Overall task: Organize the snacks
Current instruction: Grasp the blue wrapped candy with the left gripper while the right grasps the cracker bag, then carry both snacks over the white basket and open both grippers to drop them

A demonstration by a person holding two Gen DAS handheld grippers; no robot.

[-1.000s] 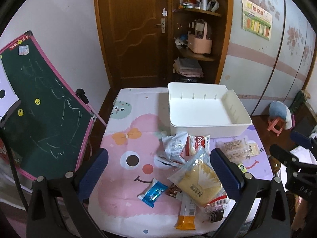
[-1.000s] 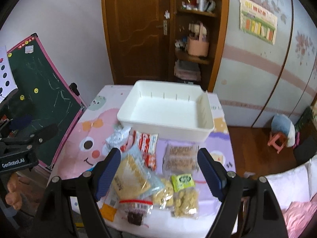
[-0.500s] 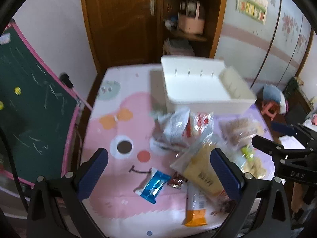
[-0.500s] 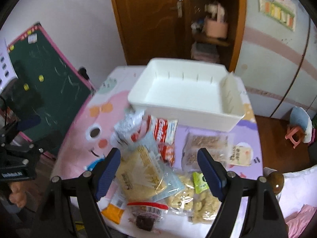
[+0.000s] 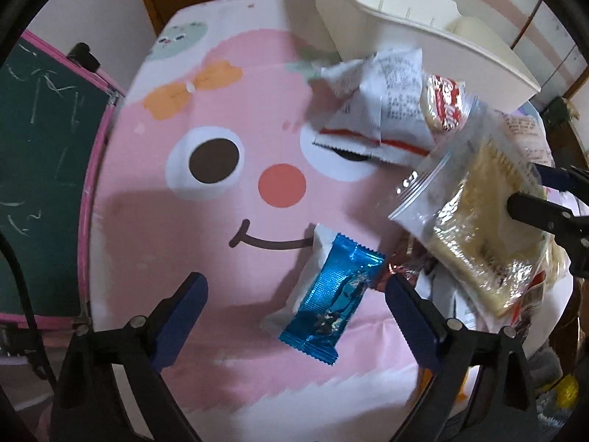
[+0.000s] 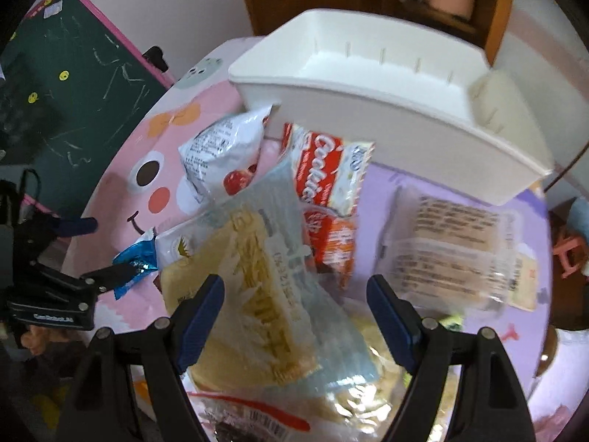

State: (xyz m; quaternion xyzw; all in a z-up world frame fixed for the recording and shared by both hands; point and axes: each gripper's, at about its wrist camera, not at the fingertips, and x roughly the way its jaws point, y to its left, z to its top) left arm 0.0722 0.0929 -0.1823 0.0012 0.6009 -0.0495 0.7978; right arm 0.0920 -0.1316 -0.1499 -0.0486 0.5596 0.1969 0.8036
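Note:
A blue foil snack packet [image 5: 331, 294] lies on the pink cartoon tablecloth [image 5: 221, 221]. My left gripper [image 5: 294, 294] points down at it, jaws wide and closing, the packet between the fingers with no pad touching it. My right gripper [image 6: 294, 287] hangs open over a clear bag of yellow pastry [image 6: 257, 276]. Behind it lie a red cookie packet [image 6: 324, 184], a white bag [image 6: 221, 147] and a clear biscuit pack [image 6: 452, 250]. The white bin [image 6: 368, 84] stands empty at the back. The left gripper [image 6: 103, 246] also shows beside the blue foil snack packet [image 6: 136, 261].
A green chalkboard with a pink frame [image 5: 36, 147] leans close to the table's left edge. The white bin [image 5: 423, 37] fills the table's far right. A wooden door and shelf stand behind the table. More packets are piled at the near edge under the pastry bag.
Both grippers have dropped toward the table and tipped downward. The left one now frames the blue packet and the right one the pastry bag. The snacks have not moved.

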